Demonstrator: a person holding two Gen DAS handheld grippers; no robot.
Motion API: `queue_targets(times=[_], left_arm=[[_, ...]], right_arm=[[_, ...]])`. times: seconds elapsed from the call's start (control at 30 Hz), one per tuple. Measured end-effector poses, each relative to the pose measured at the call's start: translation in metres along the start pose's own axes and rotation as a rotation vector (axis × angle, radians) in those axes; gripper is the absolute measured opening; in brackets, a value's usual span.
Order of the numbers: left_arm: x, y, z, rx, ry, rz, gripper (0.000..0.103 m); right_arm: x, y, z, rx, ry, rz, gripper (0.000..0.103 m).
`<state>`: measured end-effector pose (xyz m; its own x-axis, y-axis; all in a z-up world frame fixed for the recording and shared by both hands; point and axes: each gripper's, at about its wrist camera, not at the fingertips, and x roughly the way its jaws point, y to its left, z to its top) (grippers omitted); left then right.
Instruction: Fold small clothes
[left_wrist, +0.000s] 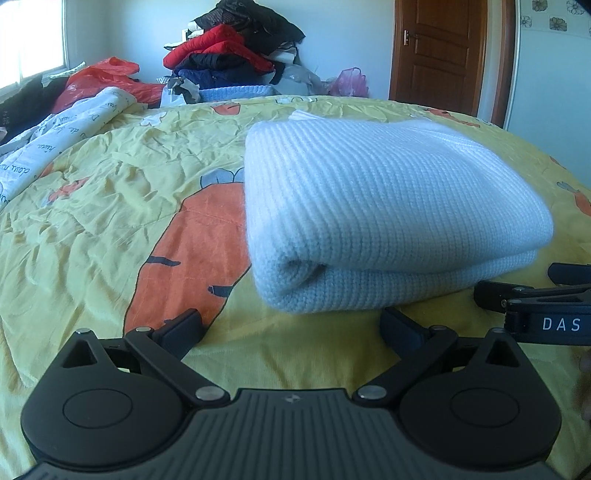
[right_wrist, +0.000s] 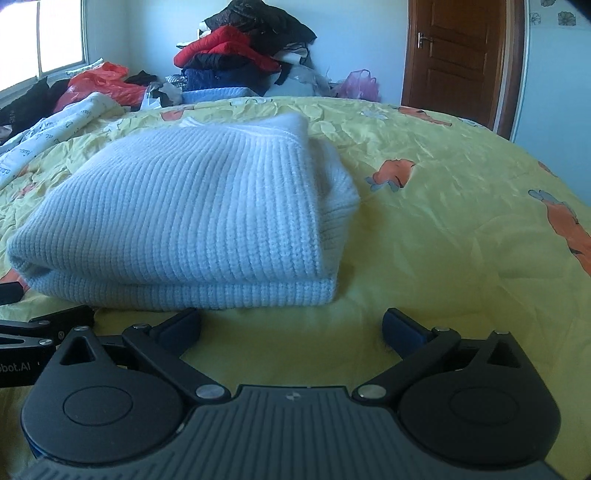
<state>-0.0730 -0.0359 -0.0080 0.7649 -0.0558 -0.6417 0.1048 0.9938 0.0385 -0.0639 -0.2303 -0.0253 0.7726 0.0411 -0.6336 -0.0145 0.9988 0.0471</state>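
Note:
A pale blue knitted sweater (left_wrist: 388, 206) lies folded into a thick rectangle on the yellow bedspread (left_wrist: 110, 206). My left gripper (left_wrist: 291, 325) stands open just in front of the sweater's near folded edge, nothing between its fingers. In the right wrist view the same sweater (right_wrist: 184, 218) lies ahead and to the left. My right gripper (right_wrist: 291, 325) is open over bare bedspread (right_wrist: 443, 221), close to the sweater's near right corner and apart from it. The right gripper's arm (left_wrist: 535, 306) shows at the right edge of the left wrist view.
A tall heap of red, black and dark blue clothes (left_wrist: 229, 48) stands at the bed's far side, with an orange plastic bag (left_wrist: 103, 77) and a white printed quilt (left_wrist: 62, 129) at the left. A brown door (left_wrist: 439, 48) is at the back right.

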Motion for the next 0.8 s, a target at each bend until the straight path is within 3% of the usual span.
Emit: queue_targets(times=[0.8], left_arm=[[0.0006, 0.0005, -0.0002, 0.0, -0.001, 0.0, 0.103]], right_arm=[[-0.0008, 0.0007, -0.0016, 0.002, -0.005, -0.002, 0.103]])
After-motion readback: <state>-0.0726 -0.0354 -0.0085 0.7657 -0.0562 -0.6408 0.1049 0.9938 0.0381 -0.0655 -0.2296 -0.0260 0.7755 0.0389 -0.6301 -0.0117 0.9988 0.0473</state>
